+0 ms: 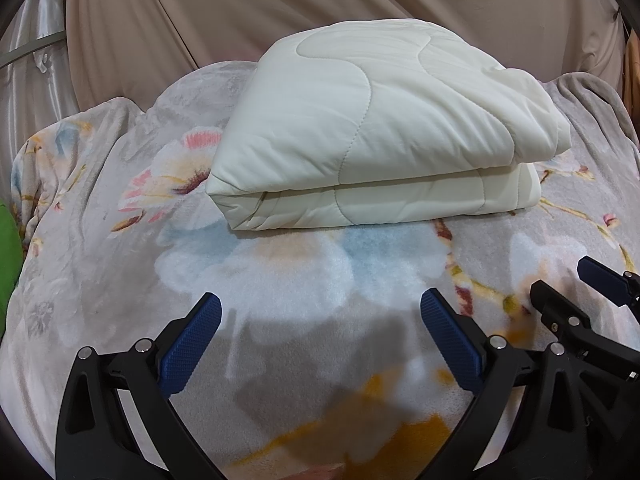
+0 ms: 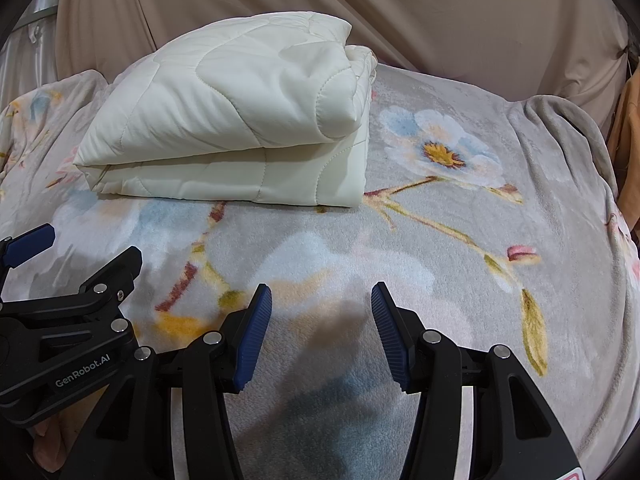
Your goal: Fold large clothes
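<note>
A cream quilted comforter (image 1: pixel 360 128) lies folded in a thick stack on the floral bedspread (image 1: pixel 100 260). In the right wrist view the comforter (image 2: pixel 232 120) sits at the upper left. My left gripper (image 1: pixel 320 312) is open and empty, hovering over the bedspread in front of the stack. My right gripper (image 2: pixel 322 300) is open and empty, just right of the left one and also short of the stack. The right gripper shows at the right edge of the left wrist view (image 1: pixel 568 292), and the left gripper at the left edge of the right wrist view (image 2: pixel 84 248).
The grey floral bedspread (image 2: pixel 460 220) covers the whole bed. A beige curtain (image 1: pixel 280 0) hangs behind it. Something green (image 1: pixel 8 240) lies at the far left edge. Orange fabric (image 2: pixel 628 140) hangs at the far right.
</note>
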The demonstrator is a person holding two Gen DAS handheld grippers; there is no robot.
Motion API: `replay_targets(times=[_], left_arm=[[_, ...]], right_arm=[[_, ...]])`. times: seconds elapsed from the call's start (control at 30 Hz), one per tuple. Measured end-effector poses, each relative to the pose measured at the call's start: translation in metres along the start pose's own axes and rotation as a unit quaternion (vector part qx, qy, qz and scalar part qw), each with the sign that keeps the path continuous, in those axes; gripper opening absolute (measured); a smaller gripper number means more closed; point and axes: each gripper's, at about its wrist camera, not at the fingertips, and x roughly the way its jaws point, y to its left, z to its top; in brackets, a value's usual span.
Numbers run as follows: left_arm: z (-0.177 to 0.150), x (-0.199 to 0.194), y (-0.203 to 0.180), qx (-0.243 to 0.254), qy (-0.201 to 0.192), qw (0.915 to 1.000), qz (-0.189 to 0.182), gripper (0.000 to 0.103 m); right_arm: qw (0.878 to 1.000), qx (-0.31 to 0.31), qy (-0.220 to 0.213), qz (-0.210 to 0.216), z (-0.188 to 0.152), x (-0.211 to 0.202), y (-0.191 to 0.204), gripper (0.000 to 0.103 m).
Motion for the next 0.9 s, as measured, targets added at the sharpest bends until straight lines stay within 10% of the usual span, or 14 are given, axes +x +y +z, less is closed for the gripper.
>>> replay_targets(times=[0.9], left_arm=[[-0.0005,-0.002,-0.0016,0.005,-0.003,1.0,0.002,0.094]], right_arm=[[1.0,-0.002,0.0,0.0,0.0002,-0.0007,0.0003,0.051]])
